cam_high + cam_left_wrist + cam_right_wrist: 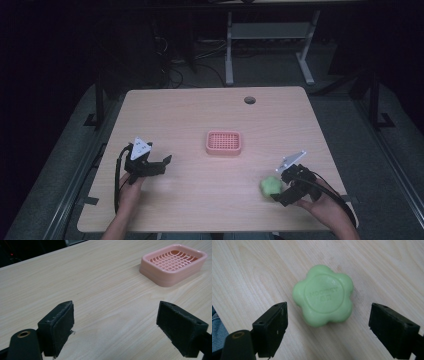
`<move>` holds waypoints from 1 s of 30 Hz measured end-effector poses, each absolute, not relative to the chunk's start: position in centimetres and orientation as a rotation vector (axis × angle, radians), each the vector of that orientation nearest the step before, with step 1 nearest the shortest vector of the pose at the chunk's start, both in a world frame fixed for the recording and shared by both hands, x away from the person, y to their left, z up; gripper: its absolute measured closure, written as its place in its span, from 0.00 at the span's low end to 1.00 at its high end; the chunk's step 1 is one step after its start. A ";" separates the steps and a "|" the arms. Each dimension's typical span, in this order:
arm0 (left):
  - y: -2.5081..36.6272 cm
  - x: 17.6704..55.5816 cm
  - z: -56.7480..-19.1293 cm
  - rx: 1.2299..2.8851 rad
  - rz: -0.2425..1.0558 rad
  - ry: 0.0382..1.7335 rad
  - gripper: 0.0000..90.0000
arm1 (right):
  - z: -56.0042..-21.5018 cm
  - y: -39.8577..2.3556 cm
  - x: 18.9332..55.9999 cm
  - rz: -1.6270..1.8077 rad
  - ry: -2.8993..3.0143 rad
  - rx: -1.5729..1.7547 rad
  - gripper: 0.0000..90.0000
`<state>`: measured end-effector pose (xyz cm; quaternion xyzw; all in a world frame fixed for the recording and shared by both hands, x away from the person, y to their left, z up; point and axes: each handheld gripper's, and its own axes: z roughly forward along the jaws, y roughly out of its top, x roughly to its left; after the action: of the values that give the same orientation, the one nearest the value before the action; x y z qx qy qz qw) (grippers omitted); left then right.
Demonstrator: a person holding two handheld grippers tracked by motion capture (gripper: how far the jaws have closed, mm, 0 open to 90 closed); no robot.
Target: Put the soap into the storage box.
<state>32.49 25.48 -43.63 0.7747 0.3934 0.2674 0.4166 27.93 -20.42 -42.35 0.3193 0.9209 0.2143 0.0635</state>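
Right gripper (328,332), in my right hand at the near right of the table (200,200), has its jaws spread wide with nothing between them. Just beyond the jaws lies a green soap (323,295), shaped like a flower, flat on the wood and touching neither jaw. Raised lettering is stamped on its top, too faint to read. My left gripper (116,327) rests at the near left, jaws also apart, pointing toward a pink dish (172,263) mid-table.
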 end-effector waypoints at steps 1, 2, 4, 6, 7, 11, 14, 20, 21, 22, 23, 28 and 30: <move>25.5 32.5 -43.6 1.942 0.670 0.989 0.16 | -42.3 -20.2 28.0 0.641 2.785 0.966 0.17; 25.5 32.5 -43.6 1.942 0.673 0.988 0.16 | -42.4 -19.9 28.1 0.632 2.794 0.957 0.17; 25.6 32.5 -43.6 1.943 0.679 0.988 0.16 | -42.4 -19.8 28.2 0.625 2.796 0.944 0.17; 25.6 32.5 -43.6 1.942 0.678 0.990 0.16 | -42.6 -19.5 28.4 0.612 2.807 0.949 0.17; 25.7 32.5 -43.6 1.945 0.680 0.991 0.16 | -42.7 -19.3 28.5 0.598 2.811 0.948 0.17; 25.7 32.6 -43.6 1.939 0.674 0.996 0.16 | -42.9 -18.8 28.7 0.556 2.823 0.949 0.17; 25.6 32.5 -43.6 1.936 0.673 0.991 0.16 | -43.0 -18.4 29.0 0.541 2.833 0.951 0.17; 25.7 32.5 -43.6 1.938 0.673 0.990 0.16 | -43.4 -17.6 29.4 0.510 2.843 0.949 0.17; 25.8 32.5 -43.6 1.935 0.670 0.994 0.16 | -43.5 -17.5 29.6 0.496 2.852 0.950 0.17; 25.8 32.5 -43.6 1.934 0.672 0.994 0.16 | -43.6 -17.4 29.6 0.481 2.851 0.956 0.17; 25.8 32.5 -43.6 1.934 0.672 0.994 0.16 | -43.6 -17.4 29.6 0.481 2.851 0.956 0.17; 25.7 32.5 -43.5 1.936 0.674 0.989 0.16 | -43.9 -17.1 29.7 0.435 2.850 0.962 0.18; 25.7 32.5 -43.5 1.936 0.674 0.989 0.16 | -43.9 -17.1 29.7 0.435 2.852 0.967 0.21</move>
<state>32.48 25.71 -43.53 0.7723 0.3943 0.2689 0.4193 29.75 -17.12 -43.90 0.3173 0.9362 0.1426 0.0494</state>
